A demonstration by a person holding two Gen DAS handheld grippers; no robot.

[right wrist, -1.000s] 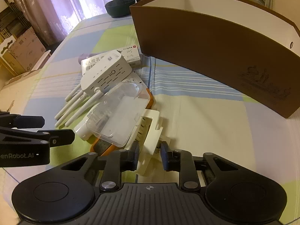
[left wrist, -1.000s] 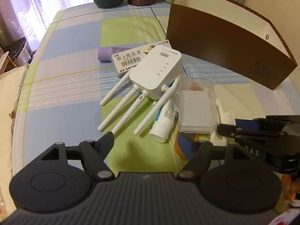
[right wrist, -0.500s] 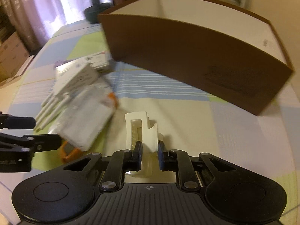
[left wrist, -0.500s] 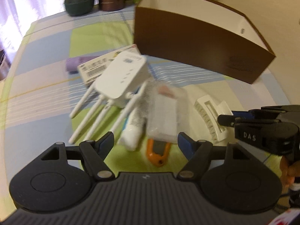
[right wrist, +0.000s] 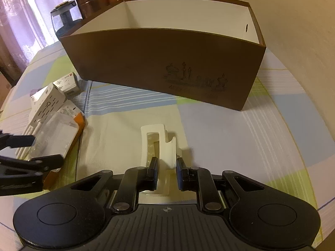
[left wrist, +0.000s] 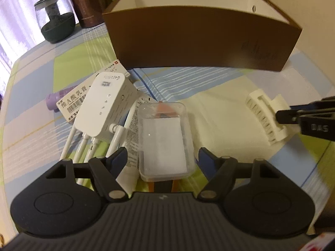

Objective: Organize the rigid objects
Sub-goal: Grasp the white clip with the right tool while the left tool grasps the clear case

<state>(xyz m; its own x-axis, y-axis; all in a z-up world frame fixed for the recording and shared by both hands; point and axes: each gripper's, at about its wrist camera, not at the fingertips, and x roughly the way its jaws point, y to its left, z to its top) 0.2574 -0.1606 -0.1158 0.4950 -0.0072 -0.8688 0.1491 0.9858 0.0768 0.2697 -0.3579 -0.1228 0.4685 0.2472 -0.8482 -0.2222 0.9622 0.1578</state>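
Checked tablecloth point(right wrist: 272, 125) — lilac curtains point(right wrist: 25, 21) behind.

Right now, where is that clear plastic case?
In the left wrist view the clear plastic case lies between the open left claw fingers, atop an orange item, right of the white router.

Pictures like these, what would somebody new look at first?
Probably the big brown box at the back of the table, open on top with white inside. Next, the right gripper shut on a cream plastic clip, in front of the box. To the left lies a pile: a white router with antennas and a clear plastic case, which sits between the fingers of the open left gripper.
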